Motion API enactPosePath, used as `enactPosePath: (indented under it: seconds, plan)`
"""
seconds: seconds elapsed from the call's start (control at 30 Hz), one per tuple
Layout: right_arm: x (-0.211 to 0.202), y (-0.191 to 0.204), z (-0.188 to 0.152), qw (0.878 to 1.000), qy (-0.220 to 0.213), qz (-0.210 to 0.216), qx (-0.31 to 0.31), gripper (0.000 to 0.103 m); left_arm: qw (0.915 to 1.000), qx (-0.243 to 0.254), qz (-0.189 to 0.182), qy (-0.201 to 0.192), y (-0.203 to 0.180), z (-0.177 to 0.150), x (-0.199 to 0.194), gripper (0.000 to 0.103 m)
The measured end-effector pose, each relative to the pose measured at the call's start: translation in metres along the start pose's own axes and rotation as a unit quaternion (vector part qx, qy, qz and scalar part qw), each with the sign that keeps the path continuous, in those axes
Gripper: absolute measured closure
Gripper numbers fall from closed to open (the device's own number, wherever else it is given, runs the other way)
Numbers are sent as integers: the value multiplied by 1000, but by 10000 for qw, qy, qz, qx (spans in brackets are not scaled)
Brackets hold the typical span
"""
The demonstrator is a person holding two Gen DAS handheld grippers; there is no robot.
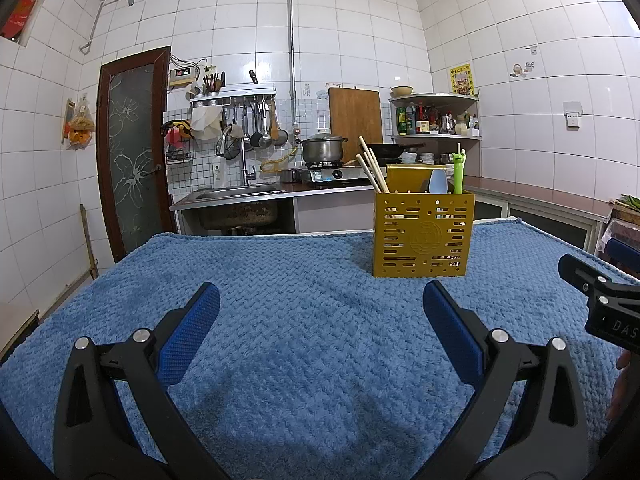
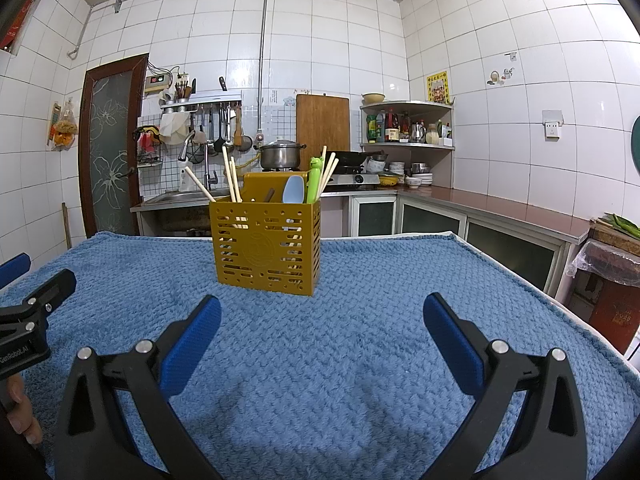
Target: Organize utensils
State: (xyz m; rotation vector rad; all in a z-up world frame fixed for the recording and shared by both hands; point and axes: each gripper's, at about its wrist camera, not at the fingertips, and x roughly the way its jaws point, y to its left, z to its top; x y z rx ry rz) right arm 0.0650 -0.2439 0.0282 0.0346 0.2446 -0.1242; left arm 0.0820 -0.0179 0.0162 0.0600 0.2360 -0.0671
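Note:
A mustard-yellow slotted utensil holder stands upright on the blue knitted cloth. Inside it are wooden chopsticks, a pale blue spoon and a green frog-topped utensil. My left gripper is open, low over the cloth, short and left of the holder. My right gripper is open too, with the holder ahead and slightly left. Nothing lies between either pair of fingers. Each view shows the other gripper at its side edge.
The cloth-covered table ends just behind the holder. Beyond it are a sink, a gas stove with a steel pot, a corner shelf of bottles and a red-topped counter along the right wall. A dark door stands at the left.

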Motion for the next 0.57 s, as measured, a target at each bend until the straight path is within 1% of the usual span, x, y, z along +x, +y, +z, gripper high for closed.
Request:
enactPosePath:
  seconds: [0.57]
  plan:
    - [0,0,0,10000,-1,-1,-4,4,10000,35,-65,-63,-4,1,-1,5]
